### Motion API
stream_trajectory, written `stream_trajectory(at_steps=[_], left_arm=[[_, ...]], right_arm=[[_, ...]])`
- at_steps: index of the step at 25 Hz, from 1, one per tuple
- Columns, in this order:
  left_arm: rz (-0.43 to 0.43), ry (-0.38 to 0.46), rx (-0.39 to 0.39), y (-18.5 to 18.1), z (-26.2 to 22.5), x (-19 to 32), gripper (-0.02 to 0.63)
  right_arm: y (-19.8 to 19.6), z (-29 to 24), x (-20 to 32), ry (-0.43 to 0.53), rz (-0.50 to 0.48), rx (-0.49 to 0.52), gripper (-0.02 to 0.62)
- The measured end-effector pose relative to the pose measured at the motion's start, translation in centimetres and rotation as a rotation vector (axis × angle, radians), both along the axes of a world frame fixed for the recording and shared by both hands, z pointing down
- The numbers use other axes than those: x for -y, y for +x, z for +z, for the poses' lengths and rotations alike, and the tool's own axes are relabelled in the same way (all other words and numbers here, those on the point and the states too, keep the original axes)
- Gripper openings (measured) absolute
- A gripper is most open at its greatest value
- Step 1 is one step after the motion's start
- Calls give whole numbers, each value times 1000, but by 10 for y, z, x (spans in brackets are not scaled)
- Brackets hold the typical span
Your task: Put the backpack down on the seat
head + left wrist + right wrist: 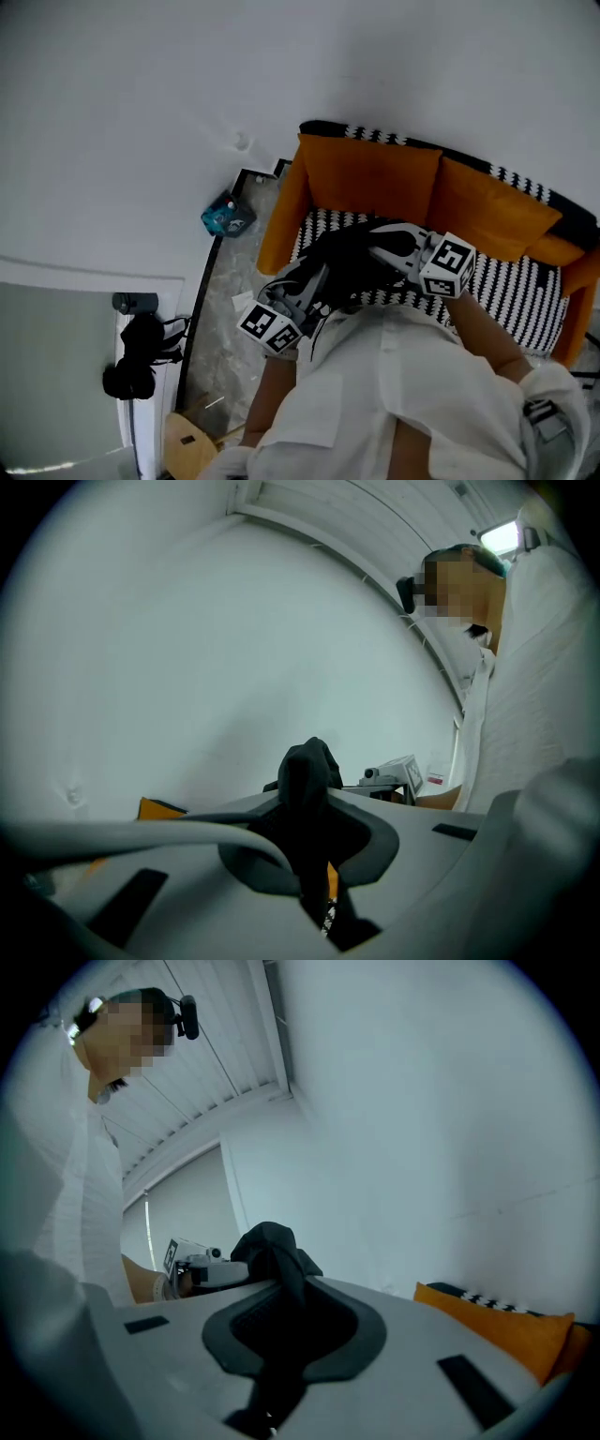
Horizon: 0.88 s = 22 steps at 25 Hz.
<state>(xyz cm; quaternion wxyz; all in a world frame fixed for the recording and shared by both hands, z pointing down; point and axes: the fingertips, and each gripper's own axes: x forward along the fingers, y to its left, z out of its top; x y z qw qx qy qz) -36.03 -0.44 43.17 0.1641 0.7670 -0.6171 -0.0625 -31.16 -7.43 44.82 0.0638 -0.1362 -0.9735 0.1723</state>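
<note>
A black backpack (349, 265) hangs just above the black-and-white patterned seat (514, 292) of an orange sofa (370, 178). My left gripper (302, 298) holds its left side and my right gripper (389, 248) its right side. In the left gripper view the jaws are shut on a fold of black backpack strap (309, 772) that sticks up between them. The right gripper view shows the same, its jaws closed on black strap fabric (272, 1252). Whether the bag's bottom touches the seat is hidden.
An orange armrest (281, 220) bounds the seat on the left, with orange back cushions (487, 211) behind. On the floor to the left lie a teal object (225, 217), black gear (141, 352) and a wooden stool (192, 445). A white wall stands behind the sofa.
</note>
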Motion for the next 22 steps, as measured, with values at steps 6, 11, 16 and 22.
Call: stream_trajectory(at_steps=[6,11,16,22], left_arm=[[232,-65,-58,-15,50,65,48],[416,-138,-69,-16,95,100,49],[548,-224,-29,-16,140,127,49],[642,-374,-1,-15,201,147,49]], right_arm=[[-1,48,54,-18,228,-100,49],[6,93,78,-54,406,-199,51],[11,142,94,-116,555,-295,51],[15,203,106,-170,641,-464,52]])
